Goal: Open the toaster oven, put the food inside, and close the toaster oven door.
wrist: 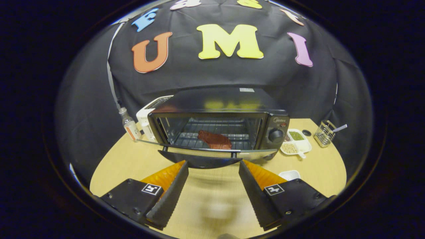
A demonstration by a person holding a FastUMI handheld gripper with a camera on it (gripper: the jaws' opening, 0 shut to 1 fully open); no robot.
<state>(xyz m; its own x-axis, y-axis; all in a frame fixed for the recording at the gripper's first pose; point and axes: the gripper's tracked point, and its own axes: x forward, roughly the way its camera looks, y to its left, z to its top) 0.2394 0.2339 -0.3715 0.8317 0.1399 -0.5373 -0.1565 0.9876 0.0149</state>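
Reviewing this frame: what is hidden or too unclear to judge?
- White appliance: mostly hidden behind the toaster oven.
- Small white dish: partly covered by a finger of the open gripper.
- Tray contents: too small to identify.
- Oven knob setting: too small.

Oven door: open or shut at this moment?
Open. The door is folded down flat in front of the oven, so the rack and the food on it show directly. The gripper is open, holding nothing.
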